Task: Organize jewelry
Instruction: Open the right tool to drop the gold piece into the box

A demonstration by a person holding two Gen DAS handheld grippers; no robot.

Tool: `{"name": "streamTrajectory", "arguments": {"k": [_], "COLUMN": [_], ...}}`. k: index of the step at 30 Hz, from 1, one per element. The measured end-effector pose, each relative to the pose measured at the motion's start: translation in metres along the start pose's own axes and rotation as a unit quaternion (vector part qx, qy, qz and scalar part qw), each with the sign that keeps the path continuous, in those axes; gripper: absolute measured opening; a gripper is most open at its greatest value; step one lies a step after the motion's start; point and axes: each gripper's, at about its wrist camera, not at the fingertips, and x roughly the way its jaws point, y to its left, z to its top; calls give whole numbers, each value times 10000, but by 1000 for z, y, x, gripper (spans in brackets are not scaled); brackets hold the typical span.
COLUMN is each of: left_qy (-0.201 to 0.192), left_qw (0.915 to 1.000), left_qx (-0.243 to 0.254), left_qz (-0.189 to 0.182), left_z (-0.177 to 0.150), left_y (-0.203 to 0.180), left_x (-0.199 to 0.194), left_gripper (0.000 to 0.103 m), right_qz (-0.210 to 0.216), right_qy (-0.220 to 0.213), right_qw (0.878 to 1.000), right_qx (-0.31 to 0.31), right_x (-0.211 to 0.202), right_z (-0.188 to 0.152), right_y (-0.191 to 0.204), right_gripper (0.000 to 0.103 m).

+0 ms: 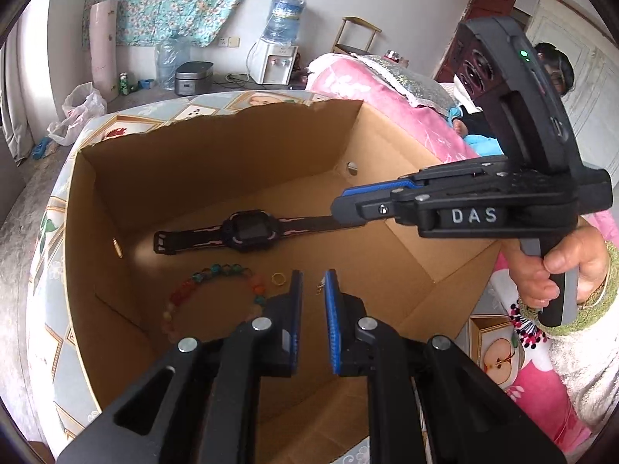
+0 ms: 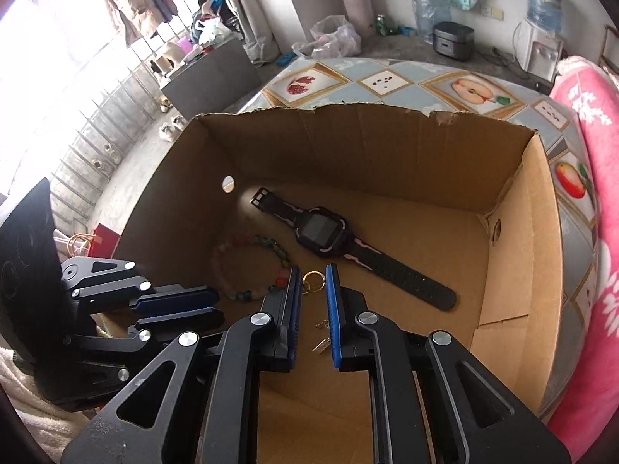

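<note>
Fruit-patterned cloth covers the round table (image 2: 387, 77), and on it sits an open cardboard box (image 2: 514, 255), the landmark for everything else. Its walls keep small, loose pieces from scattering, which is probably why the jewelry is gathered on its floor.

Going left to right in the right wrist view: the left gripper (image 2: 182, 305) hangs over the box's left wall, jaws nearly closed with nothing visible between them. Next, near the left wall on the box floor, lies the beaded bracelet (image 2: 247, 266), spread in a loose ring. Just right of it, nearer the box's middle, sits a small gold ring (image 2: 312, 280), with tiny metal earring-like pieces (image 2: 321, 334) a little closer to the near wall. The black watch (image 2: 329, 232) lies flat and diagonal from the back-left corner toward the right side, strap fully stretched out.

The right gripper (image 2: 313, 309) hovers above the ring and small pieces, jaws almost shut, grasping nothing; a narrow gap suits such tiny items. In my judgement all the pieces are already inside the box, so the sorting looks far along.
</note>
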Motion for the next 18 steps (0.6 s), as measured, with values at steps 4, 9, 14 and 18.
{"name": "streamTrajectory", "arguments": {"k": [4,9,14,18], "left_qy": [-55,-208,-588,-977], "left_qw": [10000,9997,9976,9928], "left_qx": [-47,-28,170,384], "left_qz": [69,148,317,569], "left_z": [-2,-6,-15,-33], "left_y": [3,5,1,-3], "left_x": [-8,-22,-51,-83], "left_gripper": [12,16,30,52], "right_qz": [-120,-188,-65,183], "right_qy": [-59,-379,-862,-1467], "right_qw": [9998,9986,9955,9882], "right_qx": [170,322,395,403], "right_x": [3,-16,-49,-92], "right_z": [9,3,-11,-38], "right_y": [-9,-14,-13,-4], "right_gripper": [24,24,24,37]}}
